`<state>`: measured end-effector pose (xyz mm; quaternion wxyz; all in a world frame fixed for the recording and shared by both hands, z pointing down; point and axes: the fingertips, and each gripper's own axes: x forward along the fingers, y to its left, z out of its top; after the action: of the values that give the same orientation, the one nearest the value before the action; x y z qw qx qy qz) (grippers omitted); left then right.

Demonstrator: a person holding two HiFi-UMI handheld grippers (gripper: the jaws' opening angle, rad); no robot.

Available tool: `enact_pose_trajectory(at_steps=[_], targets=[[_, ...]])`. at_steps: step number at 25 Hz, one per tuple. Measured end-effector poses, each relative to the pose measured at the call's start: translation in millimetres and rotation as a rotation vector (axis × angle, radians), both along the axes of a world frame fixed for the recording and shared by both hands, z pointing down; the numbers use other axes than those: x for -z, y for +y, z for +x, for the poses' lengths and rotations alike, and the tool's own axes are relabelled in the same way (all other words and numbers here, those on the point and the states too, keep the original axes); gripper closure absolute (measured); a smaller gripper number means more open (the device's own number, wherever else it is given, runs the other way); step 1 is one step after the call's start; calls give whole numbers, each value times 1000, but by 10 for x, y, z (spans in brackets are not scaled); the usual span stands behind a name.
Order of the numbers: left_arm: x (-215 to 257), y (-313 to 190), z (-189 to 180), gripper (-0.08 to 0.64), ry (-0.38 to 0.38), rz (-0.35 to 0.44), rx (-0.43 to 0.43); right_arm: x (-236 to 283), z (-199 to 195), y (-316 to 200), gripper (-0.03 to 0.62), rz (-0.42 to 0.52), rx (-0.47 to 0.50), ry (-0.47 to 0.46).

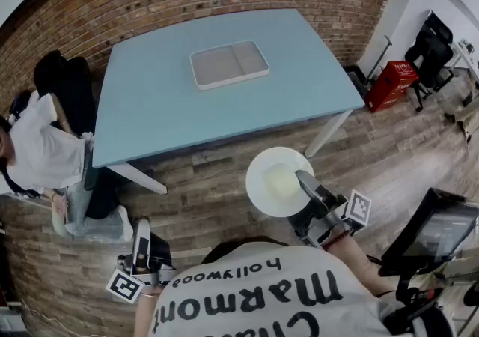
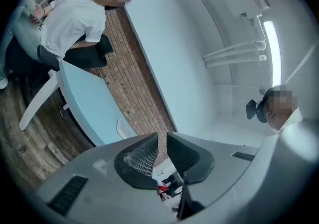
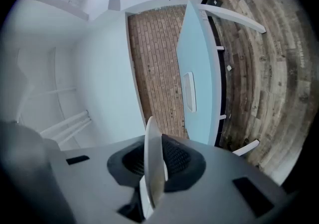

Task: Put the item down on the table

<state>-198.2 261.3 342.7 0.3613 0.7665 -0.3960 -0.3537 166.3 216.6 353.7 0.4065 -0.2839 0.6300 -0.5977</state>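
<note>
My right gripper [image 1: 303, 178] is shut on the rim of a round white plate [image 1: 273, 182] with a pale centre, held out over the wooden floor short of the light blue table [image 1: 150, 103]. In the right gripper view the plate [image 3: 153, 163] stands edge-on between the jaws of the right gripper [image 3: 154, 161]. My left gripper [image 1: 141, 242] hangs low at my left side, away from the table. In its own view the left gripper [image 2: 162, 138] has its jaws nearly together with nothing between them.
A white two-part tray [image 1: 228, 64] lies near the table's middle. A person in a white shirt [image 1: 37, 148] sits at the table's left end. A red crate [image 1: 391, 84] and black chair [image 1: 430, 43] stand at right. A dark screen [image 1: 438, 231] is near my right.
</note>
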Motion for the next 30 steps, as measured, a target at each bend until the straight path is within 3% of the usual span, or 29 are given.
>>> enact_pose_trajectory(at_steps=[5,10,12,16,23,26,30], targets=[[-2,20,-31,505,7,-2,-13,43,-3,35,543,18,-36,-95],[-13,52,-113,505,1,-7,6,24,-17,-1,543,6,-41,-101],[-24,71,-173,506,-65,-1,21,0,-35,-23,543,-6,-40,-101],[51,95,-246,526,-269,41,21,47,-100,-106,543,3,-28,-63],[-149,-140,-407,539,-334,10,-78,-35,-429,-399,543,14,-42,-48],[-223,-208,-573,552,-376,3,-59,-108,-521,-451,543,10,-61,-42],[-264,-275,-829,554,-376,-12,3,-139,-532,-479,543,2,-79,-20]])
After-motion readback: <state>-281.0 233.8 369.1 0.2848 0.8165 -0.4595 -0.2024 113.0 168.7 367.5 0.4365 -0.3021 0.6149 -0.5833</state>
